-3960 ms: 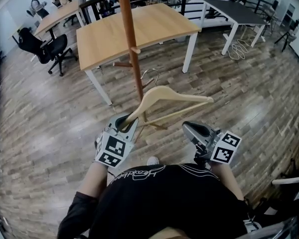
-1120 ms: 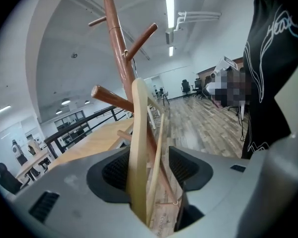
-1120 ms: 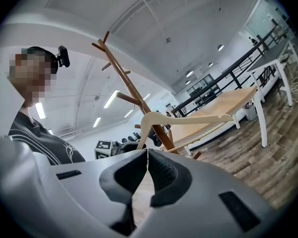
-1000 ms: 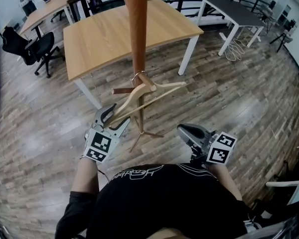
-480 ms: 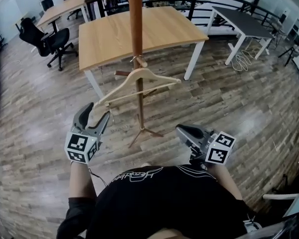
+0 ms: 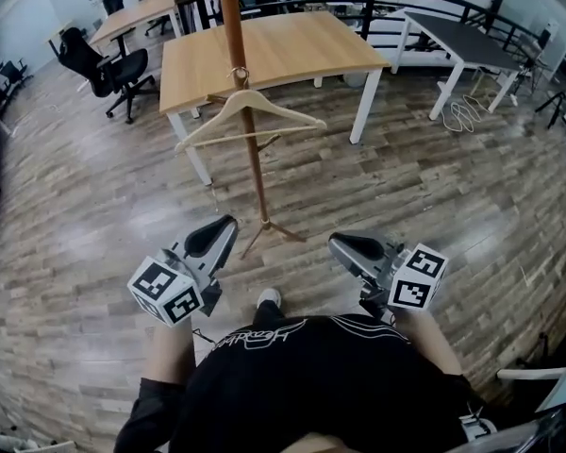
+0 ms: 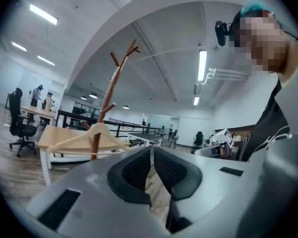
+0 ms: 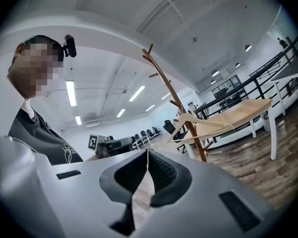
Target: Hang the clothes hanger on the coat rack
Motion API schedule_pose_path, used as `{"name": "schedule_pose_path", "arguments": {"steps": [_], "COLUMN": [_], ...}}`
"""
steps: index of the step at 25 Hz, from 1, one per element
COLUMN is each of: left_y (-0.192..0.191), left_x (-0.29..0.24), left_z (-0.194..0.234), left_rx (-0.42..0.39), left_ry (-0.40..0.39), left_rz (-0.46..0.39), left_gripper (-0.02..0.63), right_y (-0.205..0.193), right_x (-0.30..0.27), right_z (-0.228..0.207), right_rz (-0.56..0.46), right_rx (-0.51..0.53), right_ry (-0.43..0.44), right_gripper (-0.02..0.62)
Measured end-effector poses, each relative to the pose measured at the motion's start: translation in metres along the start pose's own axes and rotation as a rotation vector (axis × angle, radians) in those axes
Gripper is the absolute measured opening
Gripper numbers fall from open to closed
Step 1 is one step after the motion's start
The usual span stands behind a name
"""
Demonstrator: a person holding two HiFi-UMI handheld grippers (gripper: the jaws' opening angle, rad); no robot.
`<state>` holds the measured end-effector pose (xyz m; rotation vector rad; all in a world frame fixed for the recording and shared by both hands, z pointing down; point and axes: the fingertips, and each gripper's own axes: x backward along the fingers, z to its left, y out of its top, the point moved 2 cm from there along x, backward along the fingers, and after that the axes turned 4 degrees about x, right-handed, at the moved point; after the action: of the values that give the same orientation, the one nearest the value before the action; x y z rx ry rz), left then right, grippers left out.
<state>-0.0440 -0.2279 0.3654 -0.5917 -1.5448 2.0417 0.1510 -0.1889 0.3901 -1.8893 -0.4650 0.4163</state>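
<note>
Two claws: my left claw (image 6: 224, 226) and my right claw (image 6: 338, 243) are both low, close to my body and well apart from the coat rack (image 6: 248, 149).
Left claw: its jaws are closing and are as good as together. Nothing is between them.
Right claw: its jaws are together too, and it holds nothing.
Hanger: the wooden hanger (image 6: 250, 111) hangs high on the rack's pole by its metal hook (image 6: 238, 72). Its two arms spread out to both sides, nearly level. Nothing else touches it.
Rack: it stands straight up on the wood floor (image 6: 94, 215), right in front of me.
What just changed: a moment ago my left claw was up by the rack, open around the left end of the hanger. Now it has let go, pulled back to me and started to shut. The hanger has stayed up all by itself.
What that means: I think the job is done. The hanger is on the rack and did not drop when I let go.
Watch out for: I cannot see how well the hook sits, so a bump could still knock it off.
</note>
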Motion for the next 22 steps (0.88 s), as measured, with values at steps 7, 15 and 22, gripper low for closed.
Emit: {"name": "schedule_pose_path", "arguments": {"steps": [7, 15, 22], "left_y": [-0.029, -0.052, -0.058], "left_x": [0.004, 0.009, 0.015], "left_z": [-0.128, -0.201, -0.224], "left_rx": [0.083, 0.202, 0.224], "left_ry": [-0.176, -0.267, -0.28], "left_rz": [-0.004, -0.019, -0.018], "left_gripper": [0.006, 0.006, 0.006], "right_y": [-0.024, -0.032, -0.041], "right_x": [0.051, 0.102, 0.119], "right_z": [0.059, 0.097, 0.112], "right_rz": [0.014, -0.027, -0.023], "right_rx": [0.001, 0.025, 0.012], "right_ry": [0.065, 0.067, 0.075], "right_gripper": [0.04, 0.038, 0.038]}}
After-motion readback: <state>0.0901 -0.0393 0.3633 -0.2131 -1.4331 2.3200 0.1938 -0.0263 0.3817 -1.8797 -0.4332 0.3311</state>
